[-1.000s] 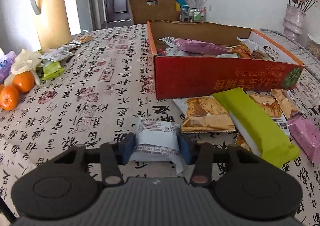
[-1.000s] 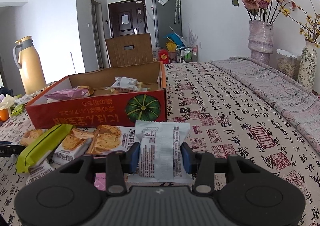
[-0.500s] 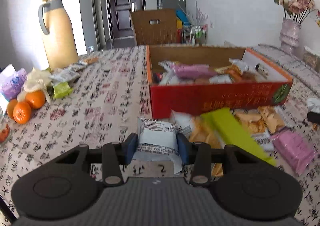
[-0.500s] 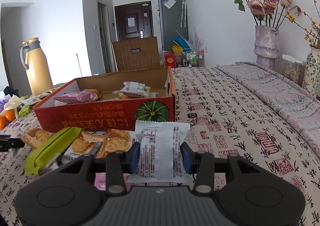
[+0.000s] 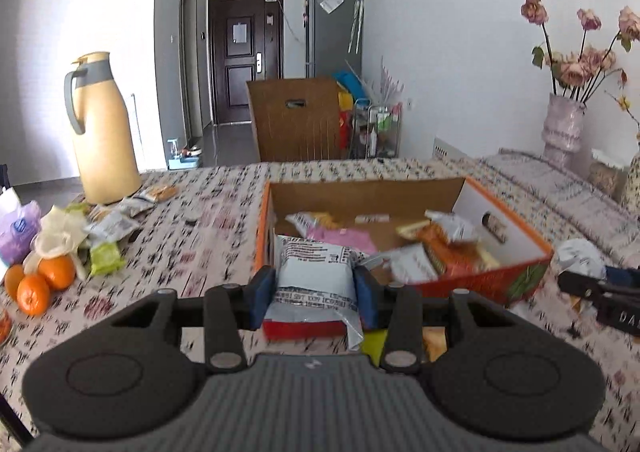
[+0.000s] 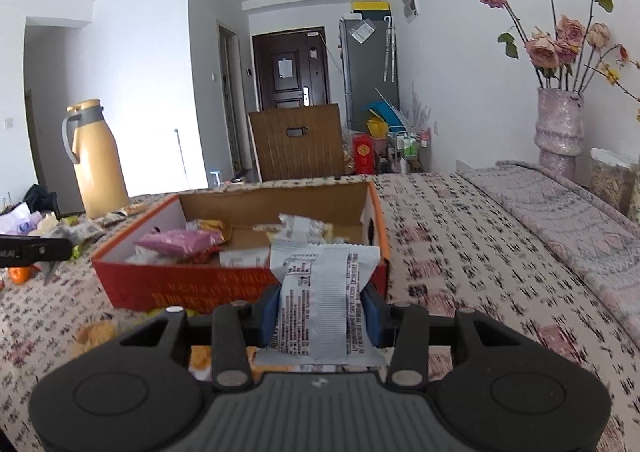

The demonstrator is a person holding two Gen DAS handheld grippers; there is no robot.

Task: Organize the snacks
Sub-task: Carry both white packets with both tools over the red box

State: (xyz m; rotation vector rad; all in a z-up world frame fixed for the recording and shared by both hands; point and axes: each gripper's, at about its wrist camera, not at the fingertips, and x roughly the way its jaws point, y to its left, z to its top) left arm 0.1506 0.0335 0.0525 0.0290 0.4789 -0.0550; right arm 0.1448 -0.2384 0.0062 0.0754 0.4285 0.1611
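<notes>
Left gripper (image 5: 315, 297): I have its blue fingers (image 5: 262, 298) clamped on a white packet (image 5: 314, 274), held clear of the desk (image 5: 192, 252) at the box's near wall.
Right gripper (image 6: 321, 310): I have its fingers (image 6: 374, 312) clamped on a second white wrapper (image 6: 320, 304), lifted in front of the box's right corner.
Box (image 5: 516, 284): red, open, on the desk, with pink, orange and white snacks (image 5: 448, 248) inside.
Loose snacks: some lie on the desk before the box, mostly hidden behind my grippers.
Left side of the desk: oranges (image 5: 40, 280), more packets (image 5: 106, 230), a tan jug (image 5: 102, 132).
Right side: a vase (image 6: 560, 128) with flowers.
</notes>
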